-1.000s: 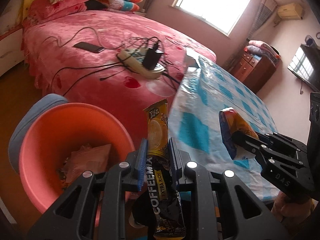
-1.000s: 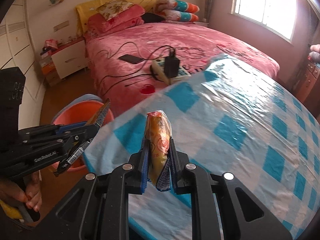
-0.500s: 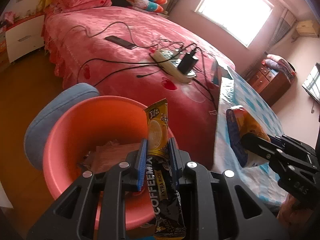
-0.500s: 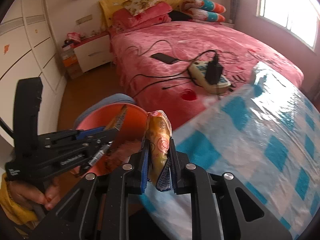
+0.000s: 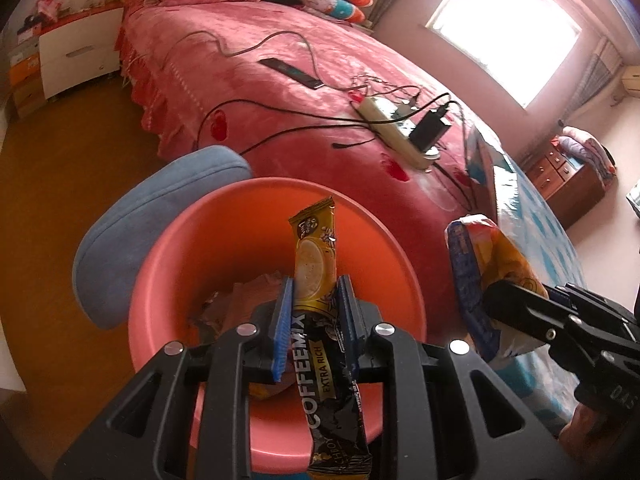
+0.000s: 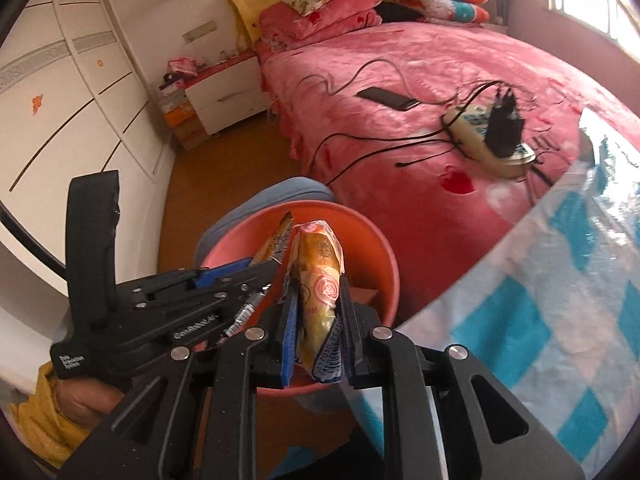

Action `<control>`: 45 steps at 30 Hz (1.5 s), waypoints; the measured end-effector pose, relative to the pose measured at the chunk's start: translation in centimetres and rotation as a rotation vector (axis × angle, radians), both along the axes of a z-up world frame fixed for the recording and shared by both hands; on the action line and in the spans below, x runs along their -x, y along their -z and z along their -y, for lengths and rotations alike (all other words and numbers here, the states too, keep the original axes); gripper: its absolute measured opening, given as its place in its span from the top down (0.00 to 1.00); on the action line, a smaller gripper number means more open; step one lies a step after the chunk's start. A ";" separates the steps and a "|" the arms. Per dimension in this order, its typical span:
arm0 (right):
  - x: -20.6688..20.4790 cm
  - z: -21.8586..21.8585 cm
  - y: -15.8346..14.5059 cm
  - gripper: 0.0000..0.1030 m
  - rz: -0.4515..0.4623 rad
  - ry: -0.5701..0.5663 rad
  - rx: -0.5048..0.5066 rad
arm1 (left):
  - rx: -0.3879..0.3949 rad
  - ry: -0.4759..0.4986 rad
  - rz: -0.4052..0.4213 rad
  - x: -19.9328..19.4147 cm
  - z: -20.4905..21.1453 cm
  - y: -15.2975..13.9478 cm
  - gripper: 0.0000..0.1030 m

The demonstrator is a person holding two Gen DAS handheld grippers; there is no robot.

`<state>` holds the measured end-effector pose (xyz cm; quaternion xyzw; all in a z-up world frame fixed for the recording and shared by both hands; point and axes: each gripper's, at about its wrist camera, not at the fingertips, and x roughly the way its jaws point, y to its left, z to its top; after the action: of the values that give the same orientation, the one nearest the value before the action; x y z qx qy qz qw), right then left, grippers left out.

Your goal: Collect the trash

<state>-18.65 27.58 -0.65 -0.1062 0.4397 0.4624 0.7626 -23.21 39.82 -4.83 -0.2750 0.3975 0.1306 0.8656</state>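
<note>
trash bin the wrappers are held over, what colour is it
Salmon pink or orange; the trash bin shows best in the left wrist view.

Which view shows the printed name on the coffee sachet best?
The left wrist view: the coffee sachet faces the camera, "COFFEEMIX EXTRA RICH" readable between the left gripper's pads. The right wrist view shows it only edge-on over the pink bin.

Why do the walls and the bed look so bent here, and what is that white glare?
Left wrist view: the wide lens bows the room's edges, and the window is blown out to plain white. Right wrist view: the wardrobe lines curve, sunlight glints off the shiny checked sheet, the corners go dark, and the snack wrapper near the lens stays sharp.
</note>
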 end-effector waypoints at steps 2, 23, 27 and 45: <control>0.0 -0.4 0.7 0.57 -0.018 -0.009 0.001 | -0.008 -0.023 -0.014 0.1 -0.5 0.4 0.71; -2.3 7.6 -1.7 0.14 0.121 0.199 -0.055 | -0.211 -0.047 0.056 -0.4 1.9 -3.7 0.10; -2.6 9.3 -2.1 0.14 0.150 0.238 -0.063 | -0.227 -0.023 0.080 -0.9 3.1 -4.9 0.09; -3.4 17.9 -3.7 0.11 0.241 0.407 -0.081 | -0.257 0.109 0.172 -3.9 10.6 -8.7 0.04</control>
<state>-15.25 9.69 3.00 -0.0392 0.3391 0.3004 0.8907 -19.29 29.21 3.85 -0.1500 0.3162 0.1095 0.9303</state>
